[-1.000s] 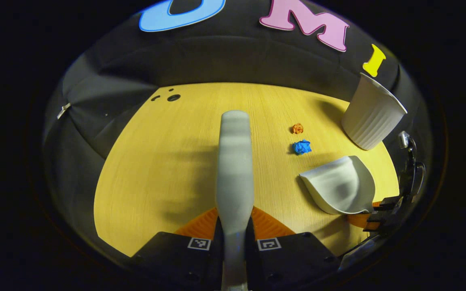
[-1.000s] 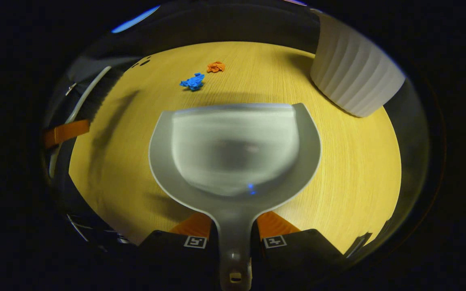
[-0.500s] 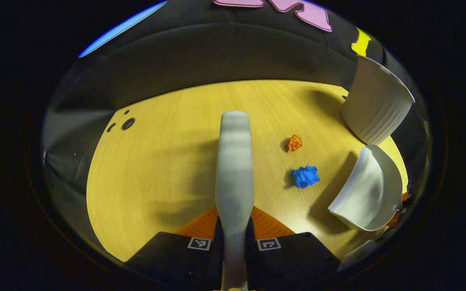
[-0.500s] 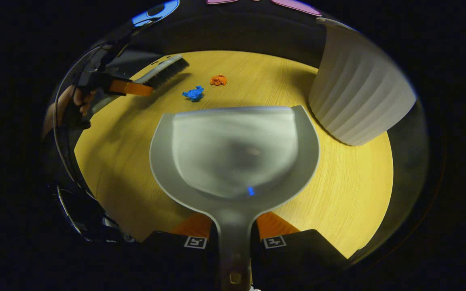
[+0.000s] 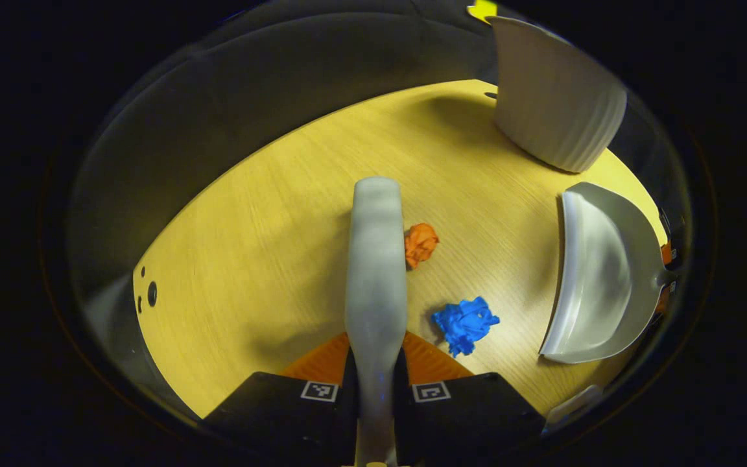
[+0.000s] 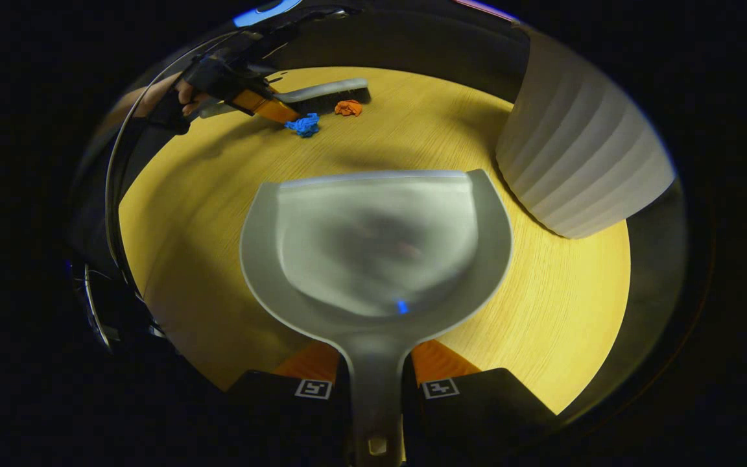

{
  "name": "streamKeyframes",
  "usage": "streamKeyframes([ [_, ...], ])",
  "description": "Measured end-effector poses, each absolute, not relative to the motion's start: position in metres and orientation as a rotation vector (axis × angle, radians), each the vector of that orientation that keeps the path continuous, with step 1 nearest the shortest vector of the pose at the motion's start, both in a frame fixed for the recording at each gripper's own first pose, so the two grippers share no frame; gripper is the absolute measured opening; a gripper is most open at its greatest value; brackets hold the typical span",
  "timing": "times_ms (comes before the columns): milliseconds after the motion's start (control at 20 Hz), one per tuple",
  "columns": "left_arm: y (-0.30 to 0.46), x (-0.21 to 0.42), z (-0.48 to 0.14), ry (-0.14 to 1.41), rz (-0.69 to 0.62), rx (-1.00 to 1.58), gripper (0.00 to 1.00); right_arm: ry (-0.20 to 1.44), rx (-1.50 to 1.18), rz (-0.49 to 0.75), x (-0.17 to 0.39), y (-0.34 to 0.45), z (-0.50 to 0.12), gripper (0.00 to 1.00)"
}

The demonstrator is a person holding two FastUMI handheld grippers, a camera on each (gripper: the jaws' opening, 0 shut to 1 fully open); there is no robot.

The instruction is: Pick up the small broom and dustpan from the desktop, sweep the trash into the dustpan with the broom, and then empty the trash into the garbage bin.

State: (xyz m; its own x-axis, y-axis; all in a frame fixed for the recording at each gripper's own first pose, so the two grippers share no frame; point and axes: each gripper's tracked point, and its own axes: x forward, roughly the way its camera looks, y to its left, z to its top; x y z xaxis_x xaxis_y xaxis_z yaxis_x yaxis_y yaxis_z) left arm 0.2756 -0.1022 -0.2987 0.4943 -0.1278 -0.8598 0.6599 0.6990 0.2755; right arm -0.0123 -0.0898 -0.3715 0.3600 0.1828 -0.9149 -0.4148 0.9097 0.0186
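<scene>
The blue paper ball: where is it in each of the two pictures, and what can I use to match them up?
Left gripper view: the blue ball lies low and right of centre, just right of the broom, with the dustpan farther right.
Right gripper view: the blue ball is small, near the top left, just beyond the dustpan and beside the broom.
Shared landmark: the orange ball close by it.

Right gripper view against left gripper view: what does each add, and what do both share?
Right gripper view adds a person's hand and the dark bristles of the broom. Left gripper view adds small holes in the desktop. Both share the broom, dustpan, blue wad, orange wad and white ribbed bin.
</scene>
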Motion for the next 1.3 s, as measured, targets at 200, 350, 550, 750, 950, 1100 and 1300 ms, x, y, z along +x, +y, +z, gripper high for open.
streamKeyframes([
  [200, -0.125, 0.252, -0.306, 0.972, -0.629, 0.677, 0.27, 1.126, -0.246, 0.393, -0.012, -0.084, -0.368, 0.39],
  [350, -0.150, 0.225, -0.315, 1.003, -0.706, 0.655, 0.27, 1.130, -0.253, 0.402, -0.013, -0.084, -0.368, 0.36],
  [550, -0.176, 0.183, -0.324, 1.072, -0.817, 0.638, 0.26, 1.127, -0.258, 0.411, -0.012, -0.086, -0.368, 0.36],
  [750, -0.195, 0.144, -0.322, 1.128, -0.909, 0.575, 0.29, 1.119, -0.246, 0.397, -0.012, -0.085, -0.368, 0.36],
  [950, -0.189, 0.131, -0.315, 1.137, -0.887, 0.521, 0.27, 1.109, -0.248, 0.383, -0.010, -0.086, -0.369, 0.32],
  [1100, -0.176, 0.128, -0.295, 1.083, -0.807, 0.454, 0.27, 1.083, -0.290, 0.380, -0.011, -0.089, -0.365, 0.35],
  [1300, -0.136, 0.130, -0.265, 0.979, -0.650, 0.361, 0.26, 1.080, -0.265, 0.348, -0.012, -0.088, -0.365, 0.35],
])
